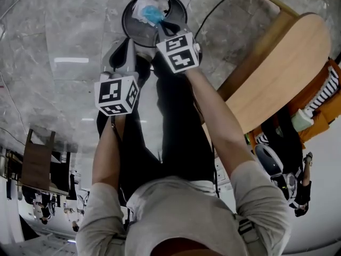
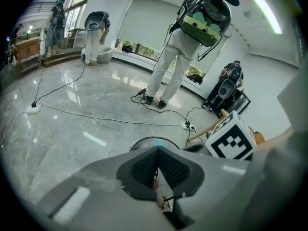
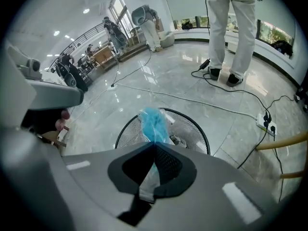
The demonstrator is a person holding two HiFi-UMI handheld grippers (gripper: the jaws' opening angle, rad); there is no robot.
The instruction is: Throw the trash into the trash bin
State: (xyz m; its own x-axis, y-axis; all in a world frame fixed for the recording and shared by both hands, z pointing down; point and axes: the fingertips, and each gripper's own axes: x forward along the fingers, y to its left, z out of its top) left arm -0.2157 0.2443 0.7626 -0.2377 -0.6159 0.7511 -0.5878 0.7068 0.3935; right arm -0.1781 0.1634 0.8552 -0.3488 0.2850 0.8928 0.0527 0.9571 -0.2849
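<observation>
Bin (image 1: 124, 20) mouth open at twelve o'clock, trash (image 1: 139, 8) heaped inside; bare floor (image 1: 64, 36) at ten; table (image 1: 282, 63) crowds two, cable (image 1: 217, 8) at one.

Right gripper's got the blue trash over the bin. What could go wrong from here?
The thin, light trash could cling to the right gripper when it opens, or drift outside the bin. A cable on the floor just past the bin could catch a foot.
</observation>
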